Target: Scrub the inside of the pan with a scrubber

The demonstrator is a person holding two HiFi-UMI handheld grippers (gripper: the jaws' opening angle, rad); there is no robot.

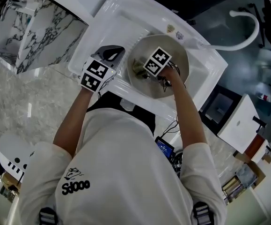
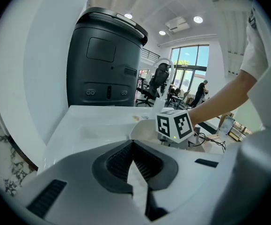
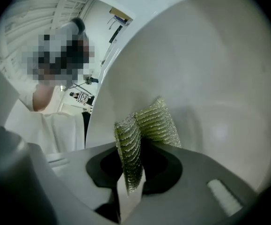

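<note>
Pan [image 1: 178,50] sat in the white sink [image 1: 121,13]. Right tongs [image 3: 134,161] were inside the pan, clamped on the mesh scrubber [image 3: 149,123], which lay against the pan's inner wall. Left tongs [image 2: 133,142] were closed on nothing, just left of the pan's rim. Likely best: firm overlapping circles, scrubber kept flat, pan braced against sliding.

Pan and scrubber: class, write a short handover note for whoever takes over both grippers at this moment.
Left gripper: shut, empty, beside the pan, not holding it.
Right gripper: shut on the mesh scrubber, against the pan's inside.
Pan sits in the white sink.
Done: scrubber gripped and in the pan.
Left: scrub the inside; how much is already scrubbed cannot be told.
</note>
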